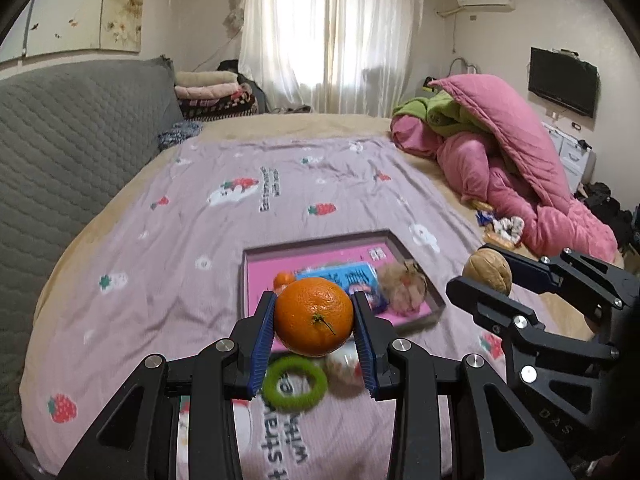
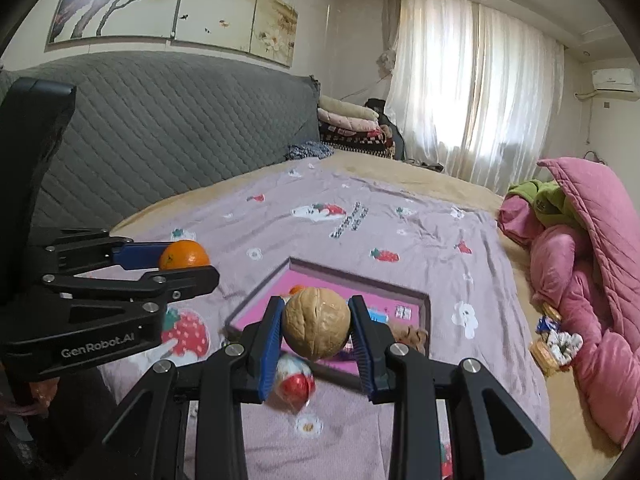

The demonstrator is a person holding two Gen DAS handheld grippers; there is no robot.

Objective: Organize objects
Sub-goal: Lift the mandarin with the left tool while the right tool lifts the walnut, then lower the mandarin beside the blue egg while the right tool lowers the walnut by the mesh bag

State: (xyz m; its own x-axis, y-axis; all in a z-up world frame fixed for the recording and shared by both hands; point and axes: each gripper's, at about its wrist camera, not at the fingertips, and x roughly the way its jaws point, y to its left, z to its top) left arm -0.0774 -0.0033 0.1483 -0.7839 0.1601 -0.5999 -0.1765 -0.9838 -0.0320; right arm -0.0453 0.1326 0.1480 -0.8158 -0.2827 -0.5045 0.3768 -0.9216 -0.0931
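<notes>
Your left hand-held gripper (image 1: 314,322) is clenched on the orange (image 1: 314,316); blue pads press both sides; fruit held clear above the bed (image 1: 120,220), over its near edge; your right hand-held gripper (image 2: 316,330) is clenched on the walnut (image 2: 316,328), likewise lifted off the sheet; both point down toward the grey-rimmed tray (image 1: 416,254) with pink floor, mid-bed toward the near edge; the tray holds a blue packet (image 1: 348,276), a small orange fruit (image 1: 284,279) at its left side and a brown fuzzy item (image 1: 402,286) at its right side; on the sheet below you lie a green ring (image 1: 294,386) and a red-and-white foil egg (image 2: 294,380), near each other; pink quilt (image 1: 520,168) heaped along the bed's right edge.
</notes>
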